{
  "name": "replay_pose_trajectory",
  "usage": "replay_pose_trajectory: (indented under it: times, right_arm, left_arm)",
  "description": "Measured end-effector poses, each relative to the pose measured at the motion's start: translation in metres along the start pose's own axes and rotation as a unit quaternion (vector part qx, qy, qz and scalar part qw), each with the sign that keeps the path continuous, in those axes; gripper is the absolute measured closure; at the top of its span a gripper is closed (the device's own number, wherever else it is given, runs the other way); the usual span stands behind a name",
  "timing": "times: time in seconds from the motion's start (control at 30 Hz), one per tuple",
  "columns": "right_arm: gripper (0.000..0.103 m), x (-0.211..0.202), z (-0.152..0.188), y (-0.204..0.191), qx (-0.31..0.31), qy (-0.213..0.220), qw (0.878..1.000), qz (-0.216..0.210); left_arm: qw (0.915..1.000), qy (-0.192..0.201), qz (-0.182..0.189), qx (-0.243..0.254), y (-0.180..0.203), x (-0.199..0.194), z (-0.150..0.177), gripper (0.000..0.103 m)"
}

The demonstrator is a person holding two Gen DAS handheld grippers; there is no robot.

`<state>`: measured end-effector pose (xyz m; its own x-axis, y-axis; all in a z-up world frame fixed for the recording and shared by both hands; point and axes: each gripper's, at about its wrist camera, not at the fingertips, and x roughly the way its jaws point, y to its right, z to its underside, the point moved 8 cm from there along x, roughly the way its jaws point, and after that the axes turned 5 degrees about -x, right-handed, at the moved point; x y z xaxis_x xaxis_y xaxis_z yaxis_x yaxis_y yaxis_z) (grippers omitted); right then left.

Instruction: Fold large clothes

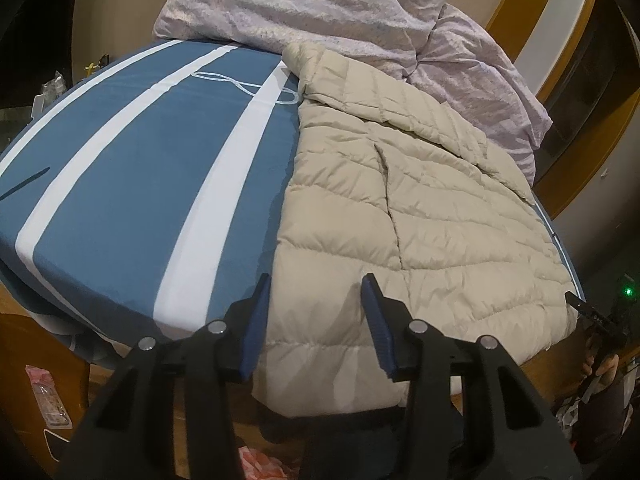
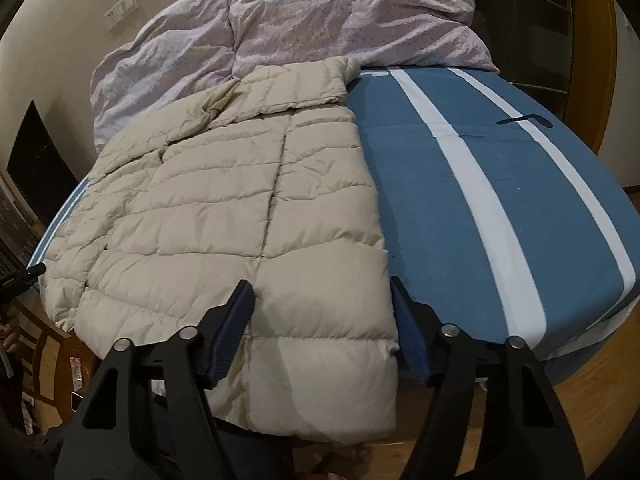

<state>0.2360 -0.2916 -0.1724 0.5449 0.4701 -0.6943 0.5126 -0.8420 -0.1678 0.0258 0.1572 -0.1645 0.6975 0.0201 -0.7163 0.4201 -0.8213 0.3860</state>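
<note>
a beige quilted jacket [image 1: 420, 216] lies flat on the bed [image 1: 140, 152], over its blue and white striped sheet, its hem hanging past the bed's near edge. beyond the jacket's collar a crumpled lilac duvet [image 1: 320, 4] is heaped. the left gripper [image 1: 316, 304] hovers at one hem corner, the right gripper [image 2: 324, 304] at the other; both are released, pads apart and pressing on nothing, hem fabric lying between their fingers.
</note>
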Motion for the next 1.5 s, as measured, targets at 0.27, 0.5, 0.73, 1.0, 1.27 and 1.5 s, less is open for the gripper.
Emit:
replay_pose_trajectory:
  times: [0.27,0.5,0.73,1.0,1.27,1.5]
  right_arm:
    - [0.048,-0.001,0.001,-0.006,0.003,0.016,1.000,-0.010]
    - [0.058,-0.001,0.002,-0.008,0.003,0.018,1.000,-0.013]
    - [0.082,0.001,-0.001,-0.012,0.012,0.008,0.999,-0.030]
    - [0.092,-0.008,-0.022,-0.011,0.016,0.026,0.999,-0.028]
    - [0.094,-0.017,-0.070,-0.013,0.022,0.065,0.997,-0.031]
    - [0.094,-0.008,-0.128,-0.014,0.020,0.089,0.996,-0.024]
  left_arm:
    - [1.0000,0.008,0.005,-0.002,0.002,-0.003,0.005,0.058]
    - [0.9999,0.010,0.008,-0.001,0.006,-0.003,0.009,0.058]
    - [1.0000,-0.004,0.009,-0.002,0.008,0.001,0.012,0.089]
    - [0.9999,0.009,0.000,0.014,0.018,-0.009,-0.001,0.099]
    - [0.9981,0.060,0.001,0.013,0.034,-0.027,-0.052,0.099]
    - [0.9952,0.097,0.001,0.013,0.053,-0.027,-0.111,0.099]
